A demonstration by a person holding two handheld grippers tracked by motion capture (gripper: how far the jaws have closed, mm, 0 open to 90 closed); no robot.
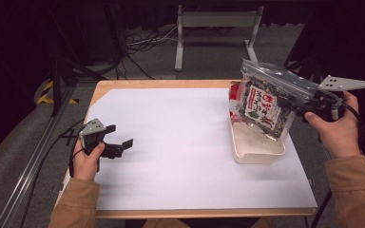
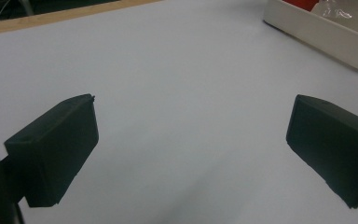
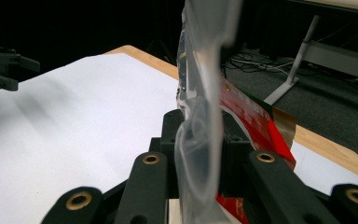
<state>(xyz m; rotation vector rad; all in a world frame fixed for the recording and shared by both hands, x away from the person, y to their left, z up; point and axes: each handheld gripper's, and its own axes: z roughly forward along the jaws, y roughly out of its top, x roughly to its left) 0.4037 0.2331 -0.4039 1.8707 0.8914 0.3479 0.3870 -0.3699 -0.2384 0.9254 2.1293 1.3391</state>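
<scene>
Two tools are in the person's hands at a desk (image 1: 180, 142) covered with a white sheet. The right tool (image 1: 300, 108) is clenched on the upper edge of a clear zip bag (image 1: 266, 102), which hangs tilted from its jaws. In the right tool's own view the crumpled plastic edge of the bag (image 3: 200, 154) runs straight up between the two black jaws, which press on it from both sides. Dark printed contents with red and white lettering show through the bag in the high view.

Just below the right tool, and a little to its left as the high view shows it, stands a white rectangular tray (image 1: 256, 149) on the desk. The lower end of the bag hangs over the far half of the tray; whether it touches the tray's rim or floor I cannot tell. A red packet (image 1: 235, 90) shows at the tray's far end, partly behind the bag.

The left tool (image 1: 119, 145) sits low over the desk, well apart from the tray and the bag, near the desk's left edge. It is released: its two jaws stand wide apart with bare white sheet between them and nothing in their grip. Ahead of the left tool and off to one side, a white wall of the tray (image 2: 321, 37) shows in its own view.
</scene>
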